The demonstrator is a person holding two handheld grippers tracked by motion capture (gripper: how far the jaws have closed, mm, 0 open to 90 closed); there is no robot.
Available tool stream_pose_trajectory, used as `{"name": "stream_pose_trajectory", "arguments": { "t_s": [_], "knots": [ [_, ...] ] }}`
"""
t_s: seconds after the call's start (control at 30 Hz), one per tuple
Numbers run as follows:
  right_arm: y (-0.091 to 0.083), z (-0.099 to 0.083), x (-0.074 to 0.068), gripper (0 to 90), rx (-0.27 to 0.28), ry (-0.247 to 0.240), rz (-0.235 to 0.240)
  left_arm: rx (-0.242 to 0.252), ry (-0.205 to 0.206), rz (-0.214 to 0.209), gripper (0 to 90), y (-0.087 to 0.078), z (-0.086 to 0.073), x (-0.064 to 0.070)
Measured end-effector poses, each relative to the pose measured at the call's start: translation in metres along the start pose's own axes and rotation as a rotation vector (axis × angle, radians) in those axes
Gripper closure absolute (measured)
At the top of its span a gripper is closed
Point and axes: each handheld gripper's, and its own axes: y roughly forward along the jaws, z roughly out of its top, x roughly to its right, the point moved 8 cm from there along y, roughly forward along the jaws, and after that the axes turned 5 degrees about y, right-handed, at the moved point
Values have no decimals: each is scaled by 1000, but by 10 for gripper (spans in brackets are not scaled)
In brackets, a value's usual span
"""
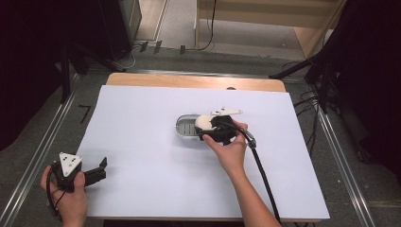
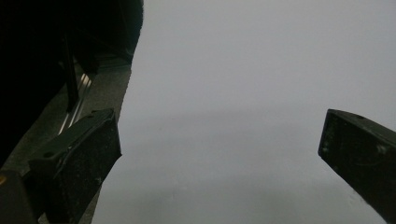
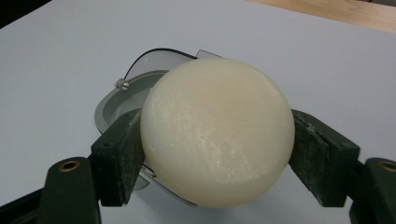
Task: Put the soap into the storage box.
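Note:
A round cream-white soap bar (image 3: 217,133) is clamped between the two black jaws of my right gripper (image 3: 217,154), just above a grey oval soap dish (image 3: 119,100). From above, the soap bar (image 1: 204,122) sits over the right end of the dish (image 1: 185,127) at the middle of the white sheet, with my right gripper (image 1: 207,128) shut on it. My left gripper (image 1: 101,166) rests near the front left edge of the sheet, open, with nothing between its jaws. In its own view the left gripper (image 2: 219,149) faces bare white sheet.
The white sheet (image 1: 142,113) covers most of a wooden table (image 1: 189,81). A black cable (image 1: 263,177) trails from the right gripper toward the front edge. Metal rails (image 1: 42,151) run along the floor on both sides, and dark stands (image 1: 321,66) sit at the back right.

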Motion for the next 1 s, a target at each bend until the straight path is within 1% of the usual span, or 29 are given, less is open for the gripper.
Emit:
{"name": "stream_pose_trajectory", "arguments": {
  "t_s": [0.27,0.37,0.67,0.8,1.0],
  "knots": [
    [12,4,-12,250,-14,-17,8,0,1,1,0,0,0,0],
    [16,5,-15,250,-17,-11,9,0,1,0,0,0,0,0],
    [26,3,-17,249,-33,-13,0,0,1,0,0,1,0,1],
    [31,1,-16,249,-45,2,-8,-1,2,1,0,1,0,0],
    [33,-1,-16,248,-56,1,-9,-1,2,3,0,1,0,0]
  ]
}}
